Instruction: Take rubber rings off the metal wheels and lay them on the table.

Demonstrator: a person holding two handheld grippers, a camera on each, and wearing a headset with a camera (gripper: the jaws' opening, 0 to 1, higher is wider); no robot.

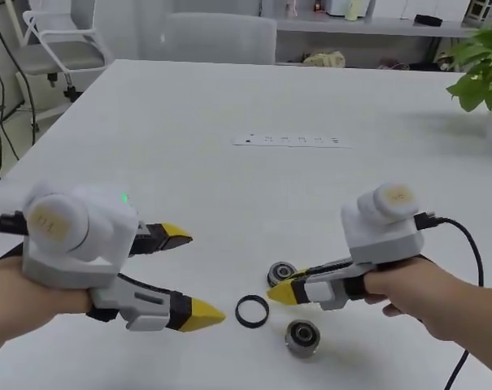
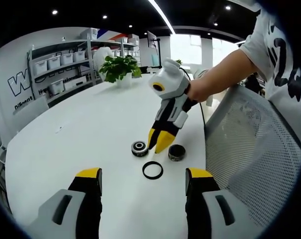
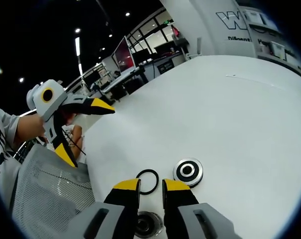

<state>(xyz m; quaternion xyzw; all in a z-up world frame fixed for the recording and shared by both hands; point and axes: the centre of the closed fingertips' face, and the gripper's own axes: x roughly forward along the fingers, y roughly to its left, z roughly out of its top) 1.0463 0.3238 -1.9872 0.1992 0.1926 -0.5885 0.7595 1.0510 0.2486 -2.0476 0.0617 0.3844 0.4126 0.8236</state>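
Head view is showing a loose ring (image 1: 252, 311) lying on the table (image 1: 229, 106) between two wheels (image 1: 302, 336), left gripper (image 1: 201, 276) gaping wide, right gripper (image 1: 282, 291) nearly closed, empty (rubber probably light, stretchy; pinch its edge).

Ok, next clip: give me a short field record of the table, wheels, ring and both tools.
surface: white table
wheels: far wheel and near wheel, both lying flat
ring: one black rubber ring, loose on the table, beside the wheels
left tool: open wide, empty
right tool: jaws nearly together, nothing gripped, tips by the far wheel
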